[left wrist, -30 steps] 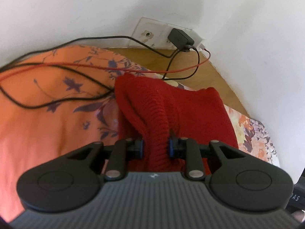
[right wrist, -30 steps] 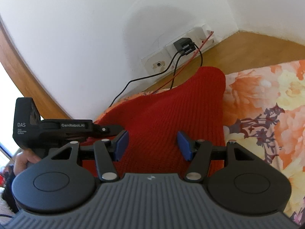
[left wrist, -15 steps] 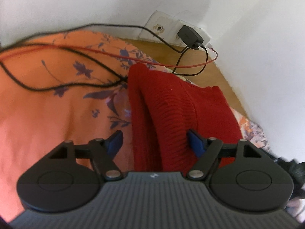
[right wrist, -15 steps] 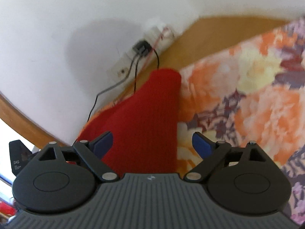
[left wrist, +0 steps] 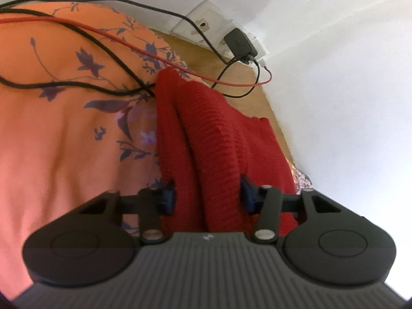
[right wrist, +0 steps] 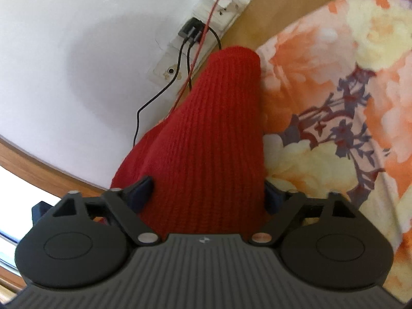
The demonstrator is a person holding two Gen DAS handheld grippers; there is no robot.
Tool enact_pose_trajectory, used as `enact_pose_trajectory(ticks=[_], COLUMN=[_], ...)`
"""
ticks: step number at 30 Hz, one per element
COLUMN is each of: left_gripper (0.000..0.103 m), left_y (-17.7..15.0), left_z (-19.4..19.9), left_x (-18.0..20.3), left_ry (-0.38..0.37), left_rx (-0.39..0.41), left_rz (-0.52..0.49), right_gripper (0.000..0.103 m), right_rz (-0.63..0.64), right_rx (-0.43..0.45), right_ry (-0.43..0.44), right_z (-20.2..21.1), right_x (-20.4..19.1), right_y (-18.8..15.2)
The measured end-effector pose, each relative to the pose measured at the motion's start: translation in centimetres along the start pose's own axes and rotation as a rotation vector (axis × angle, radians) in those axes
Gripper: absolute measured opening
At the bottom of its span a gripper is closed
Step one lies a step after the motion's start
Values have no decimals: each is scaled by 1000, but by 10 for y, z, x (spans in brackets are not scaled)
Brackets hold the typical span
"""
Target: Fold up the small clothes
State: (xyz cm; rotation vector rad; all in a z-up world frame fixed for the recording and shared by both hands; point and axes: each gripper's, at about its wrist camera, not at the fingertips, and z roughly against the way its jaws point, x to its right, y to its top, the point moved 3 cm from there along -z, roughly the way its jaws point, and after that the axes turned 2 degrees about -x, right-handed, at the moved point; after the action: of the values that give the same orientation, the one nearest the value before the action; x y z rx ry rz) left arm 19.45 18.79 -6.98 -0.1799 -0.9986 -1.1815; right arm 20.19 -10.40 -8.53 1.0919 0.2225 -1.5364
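left wrist: red knit (left wrist: 206, 139) between left gripper (left wrist: 207, 195) fingers.

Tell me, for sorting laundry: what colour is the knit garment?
Solid red, ribbed knit garment; clearest in the right wrist view.

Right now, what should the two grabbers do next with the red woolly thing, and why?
Probably close the left gripper on the red knit: its fingers sit either side of a bunched ridge. The right gripper is spread wide around the cloth, not pinching yet.
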Motion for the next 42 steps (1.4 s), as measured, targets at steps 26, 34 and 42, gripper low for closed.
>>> enact_pose_trajectory(ticks=[26,34,42], left_gripper=[33,36,62], left_y=[-95,-132,-144], left_z=[45,-13,-27], left_x=[118,132,114], left_ry=[-61,50,160], left_rx=[51,-47,-29], left_rz=[-166,-296,-354], right_gripper=[66,66,72], right_rz=[27,55,97], right_rx=[168,190,176], right_ry=[93,-93,-197], right_z=[182,207,190], right_x=[-18,31,60], right_y=[-49,-68,-93])
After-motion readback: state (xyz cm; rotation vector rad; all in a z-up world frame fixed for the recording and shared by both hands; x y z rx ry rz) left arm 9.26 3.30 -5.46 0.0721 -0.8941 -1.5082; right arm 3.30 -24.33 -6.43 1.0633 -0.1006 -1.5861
